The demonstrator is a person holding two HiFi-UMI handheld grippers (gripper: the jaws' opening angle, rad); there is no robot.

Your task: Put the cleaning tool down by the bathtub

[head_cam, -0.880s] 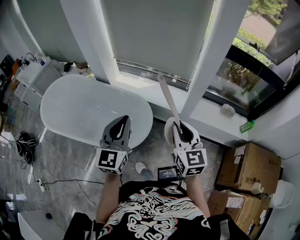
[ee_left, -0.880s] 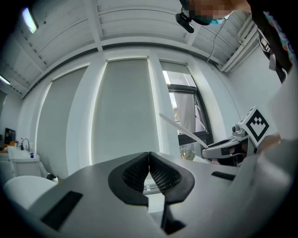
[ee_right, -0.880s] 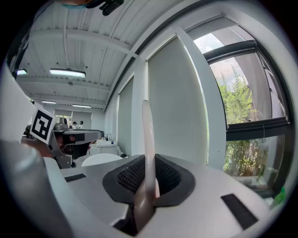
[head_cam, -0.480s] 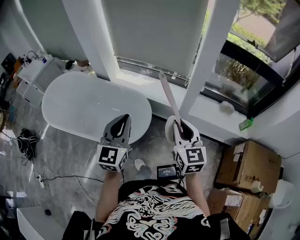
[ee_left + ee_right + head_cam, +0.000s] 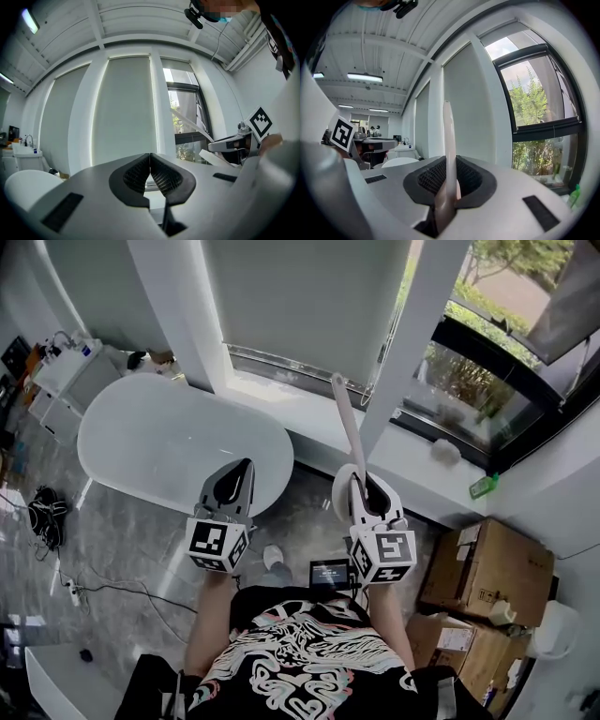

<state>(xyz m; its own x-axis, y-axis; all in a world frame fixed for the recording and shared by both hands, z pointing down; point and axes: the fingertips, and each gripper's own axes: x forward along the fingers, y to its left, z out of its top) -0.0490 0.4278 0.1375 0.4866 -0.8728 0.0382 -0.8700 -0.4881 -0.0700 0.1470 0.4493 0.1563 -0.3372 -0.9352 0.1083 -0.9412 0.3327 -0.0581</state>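
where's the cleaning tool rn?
Head view, right of centre: the cleaning tool is clamped in the right hand-held gripper. Its pale handle sticks up toward the window sill, just right of the bathtub.

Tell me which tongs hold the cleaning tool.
The right tongs, clamped on the pale tool; the left tongs are shut on nothing.

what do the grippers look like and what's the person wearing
Both the left gripper and right gripper have pale grey-white shells with dark textured pads, each ending in a cube of black-and-white square markers. The person wears a black shirt with white swirling print.
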